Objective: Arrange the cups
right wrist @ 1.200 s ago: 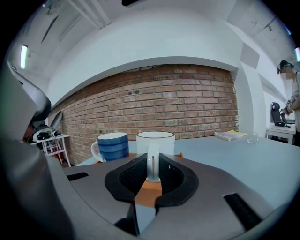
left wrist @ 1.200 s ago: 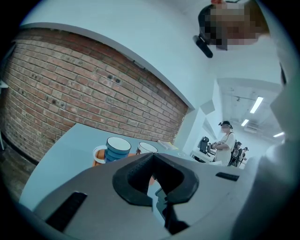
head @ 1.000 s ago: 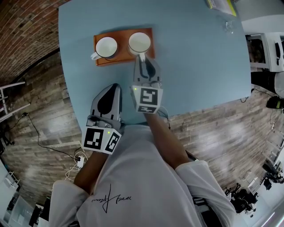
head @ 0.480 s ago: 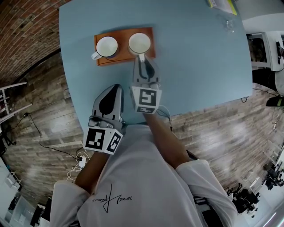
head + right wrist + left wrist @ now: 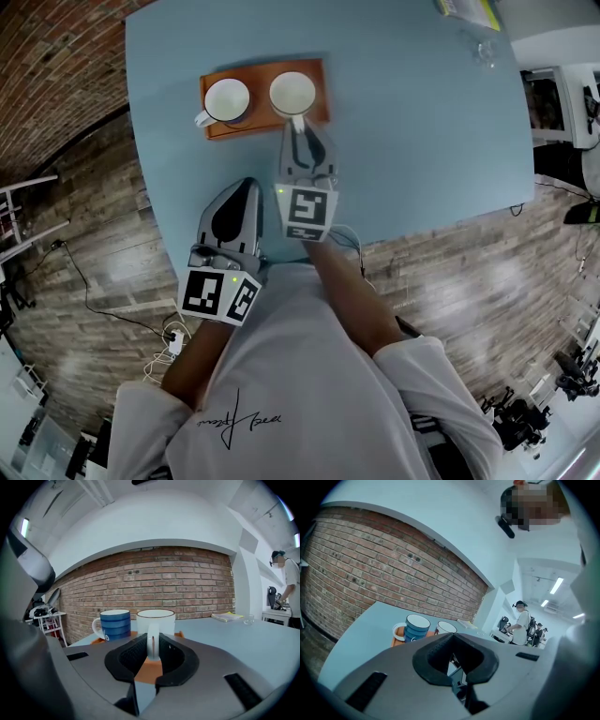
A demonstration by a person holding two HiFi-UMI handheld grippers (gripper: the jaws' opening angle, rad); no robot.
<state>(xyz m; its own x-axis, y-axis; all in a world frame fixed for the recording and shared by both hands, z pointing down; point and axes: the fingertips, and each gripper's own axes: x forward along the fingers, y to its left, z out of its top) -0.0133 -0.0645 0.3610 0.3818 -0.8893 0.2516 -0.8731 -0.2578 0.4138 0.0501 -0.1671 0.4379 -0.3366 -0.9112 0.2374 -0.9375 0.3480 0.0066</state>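
An orange tray (image 5: 262,120) lies on the light blue table (image 5: 422,131) with two cups upright on it. The blue striped cup (image 5: 226,99) (image 5: 115,623) stands at the left, its handle to the left. The white cup (image 5: 292,93) (image 5: 155,619) stands at the right, its handle towards me. My right gripper (image 5: 299,126) (image 5: 152,645) is shut on that handle, with the black pads against both its sides. My left gripper (image 5: 246,184) (image 5: 451,638) is shut and empty, hanging at the table's near edge, well short of the tray.
A yellow booklet (image 5: 466,11) (image 5: 227,616) and a small glass (image 5: 484,52) lie at the table's far right corner. A brick wall runs behind the table. People stand (image 5: 520,623) in the room beyond.
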